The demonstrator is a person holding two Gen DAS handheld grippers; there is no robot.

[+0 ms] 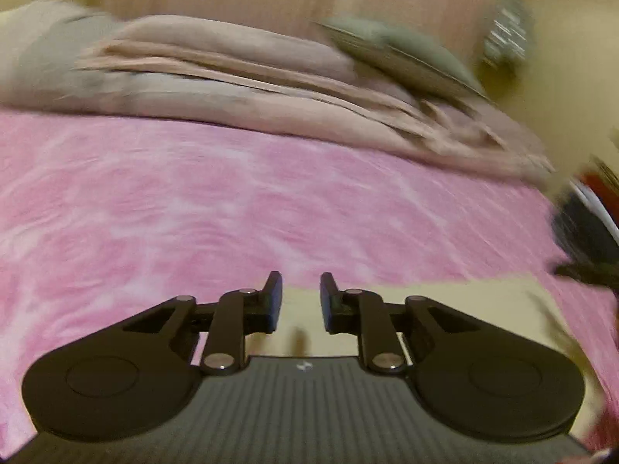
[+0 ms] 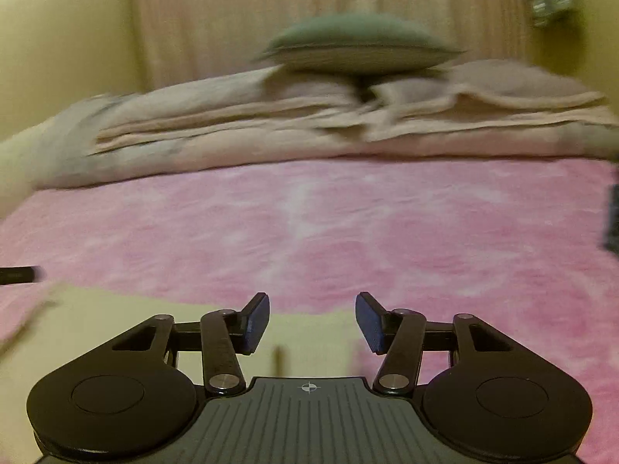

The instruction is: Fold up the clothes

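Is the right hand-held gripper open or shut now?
Open. The right hand-held gripper shows a clear gap between its blue pads, with nothing between them.

Pink bedspread (image 2: pixel 309 224) lies open; folded blankets (image 2: pixel 271 127) block beyond.

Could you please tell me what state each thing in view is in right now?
left gripper: open, nothing between the jaws.
right gripper: open wider, empty.
pale yellow garment: lying flat on the pink bedspread, below both grippers.
beige blanket: folded in layers at the far side.
green cushion: resting on the blanket.
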